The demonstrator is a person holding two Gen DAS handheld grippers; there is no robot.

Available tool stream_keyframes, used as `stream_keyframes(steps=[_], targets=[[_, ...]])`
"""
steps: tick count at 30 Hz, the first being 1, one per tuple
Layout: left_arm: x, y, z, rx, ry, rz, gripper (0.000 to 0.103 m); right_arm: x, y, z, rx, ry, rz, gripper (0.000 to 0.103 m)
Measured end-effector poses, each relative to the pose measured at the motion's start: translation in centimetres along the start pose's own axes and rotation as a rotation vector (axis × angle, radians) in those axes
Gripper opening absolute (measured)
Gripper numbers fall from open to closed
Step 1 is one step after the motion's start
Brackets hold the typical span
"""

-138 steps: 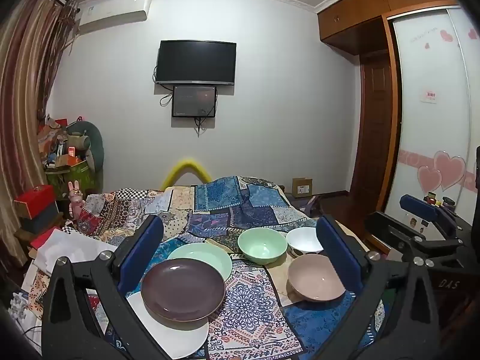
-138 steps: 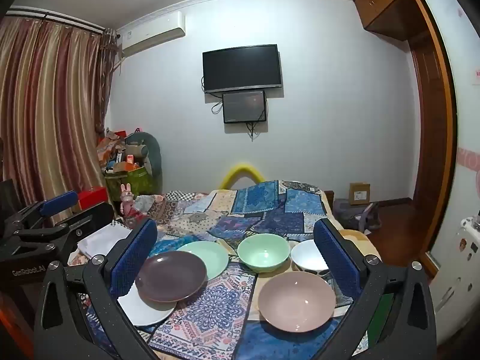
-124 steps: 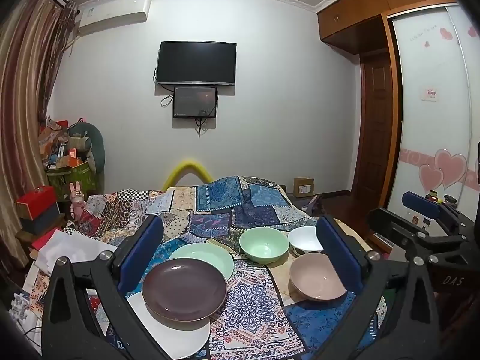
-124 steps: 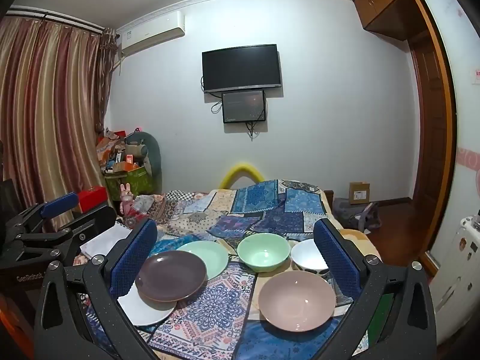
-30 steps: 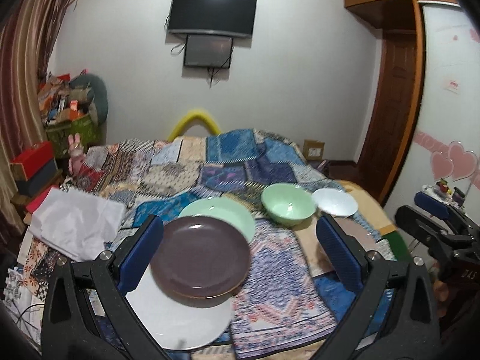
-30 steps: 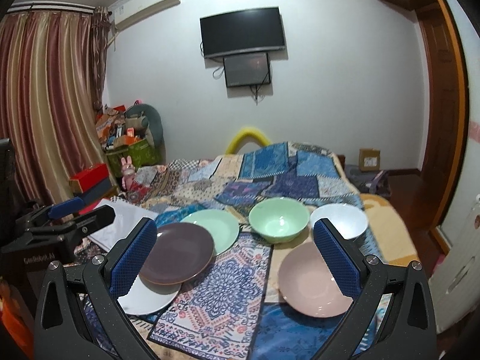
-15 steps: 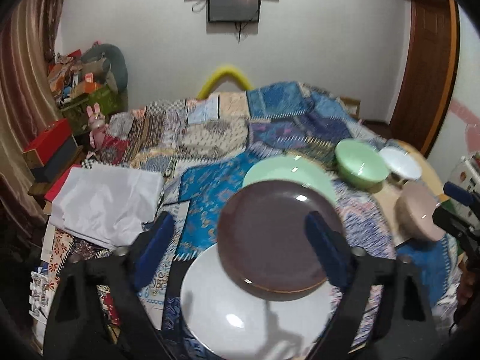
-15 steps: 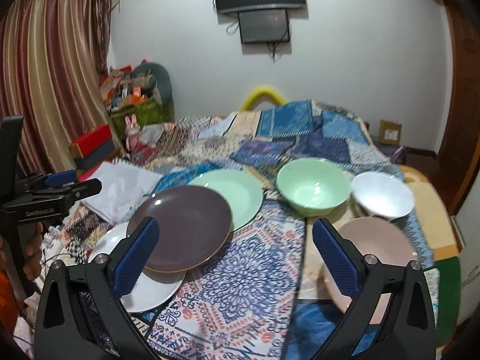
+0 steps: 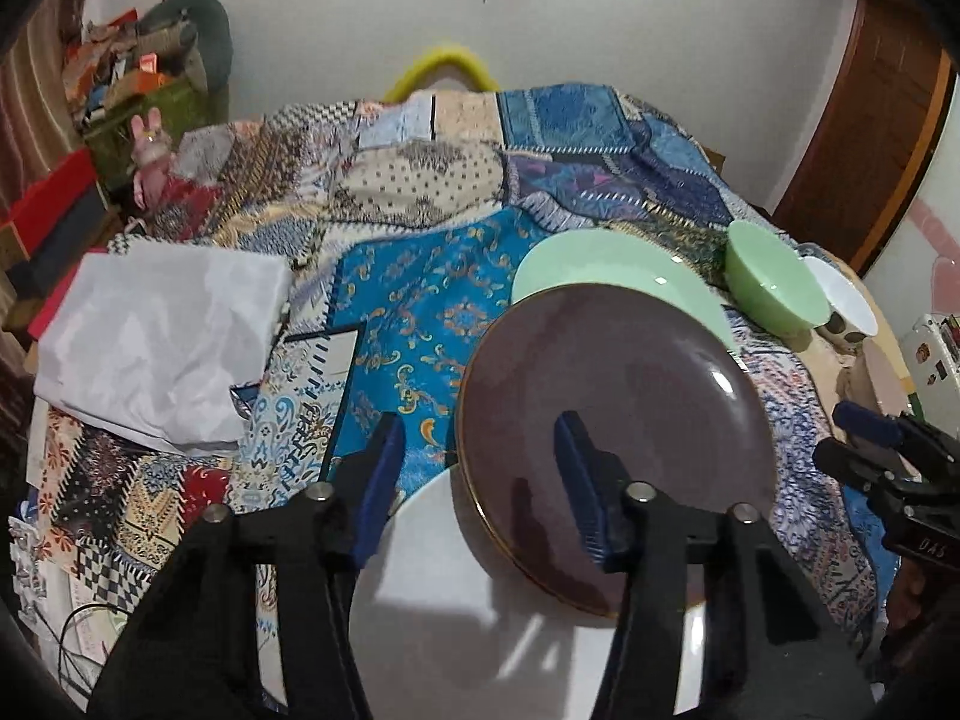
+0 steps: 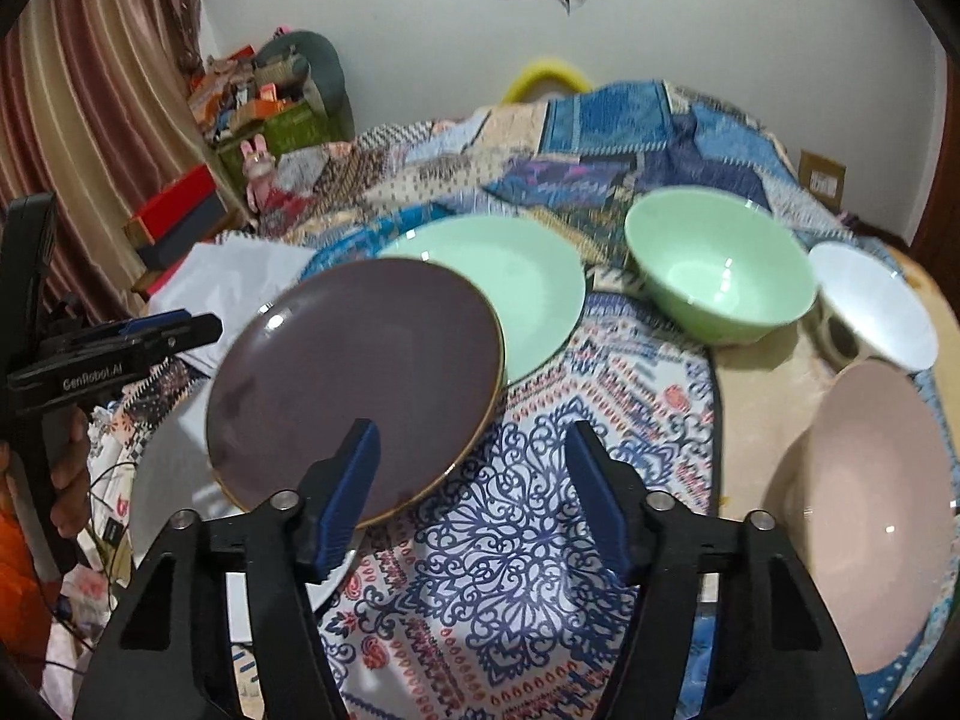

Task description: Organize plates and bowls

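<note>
A dark purple plate (image 9: 624, 396) (image 10: 360, 372) lies tilted across a white plate (image 9: 480, 612) (image 10: 168, 480) and a mint green plate (image 9: 606, 264) (image 10: 516, 294). A mint green bowl (image 9: 768, 288) (image 10: 714, 258), a white bowl (image 9: 840, 294) (image 10: 876, 306) and a pink bowl (image 10: 870, 510) (image 9: 882, 372) stand to the right. My left gripper (image 9: 480, 480) is open, its jaws straddling the purple plate's left rim. My right gripper (image 10: 474, 480) is open, straddling that plate's near right rim.
The dishes sit on a table covered with patterned patchwork cloths (image 10: 540, 456). A crumpled white sheet (image 9: 162, 330) lies at the left. Red boxes (image 10: 174, 204) and clutter stand by the curtain. A yellow hoop (image 9: 444, 60) is at the far edge.
Both grippers have dropped down and forward toward the purple plate and narrowed their jaws. The left one now reaches over the plate's left rim, the right one its near right rim.
</note>
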State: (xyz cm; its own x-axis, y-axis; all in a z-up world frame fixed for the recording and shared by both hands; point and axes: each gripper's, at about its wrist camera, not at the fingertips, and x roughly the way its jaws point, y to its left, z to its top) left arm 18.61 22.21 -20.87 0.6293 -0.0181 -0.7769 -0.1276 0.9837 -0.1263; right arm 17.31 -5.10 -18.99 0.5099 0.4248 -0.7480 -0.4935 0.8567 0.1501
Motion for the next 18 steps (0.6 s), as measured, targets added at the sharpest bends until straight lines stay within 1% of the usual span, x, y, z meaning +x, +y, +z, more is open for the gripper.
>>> stream_keyframes(steps=[4,5,6,8,12,18], targets=[[2.2,0.4,0.3,-0.001,0.041,-0.022,0.041,1.5,-0.4,-0.2,0.022,0.044,0.018,0.045],[2.6,0.4,0.3,-0.004,0.048,-0.026,0.040,1.9,-0.6,-0.3,0.029,0.056,0.025,0.040],[3.1,0.6,0.4,-0.010,0.056,-0.035,0.039,2.2,-0.7,-0.4,0.037,0.068,0.032,0.037],[3.5,0.8,0.4,-0.019,0.068,-0.048,0.036,2.7,-0.9,-0.5,0.050,0.082,0.037,0.037],[4.5,1.2,0.6,-0.042,0.099,-0.079,0.027,3.4,-1.0,-0.3,0.056,0.092,0.055,0.032],[5.0,1.1,0.7,-0.034,0.121,-0.115,0.023,4.2,-0.8,0.0,0.063,0.102,0.085,0.025]])
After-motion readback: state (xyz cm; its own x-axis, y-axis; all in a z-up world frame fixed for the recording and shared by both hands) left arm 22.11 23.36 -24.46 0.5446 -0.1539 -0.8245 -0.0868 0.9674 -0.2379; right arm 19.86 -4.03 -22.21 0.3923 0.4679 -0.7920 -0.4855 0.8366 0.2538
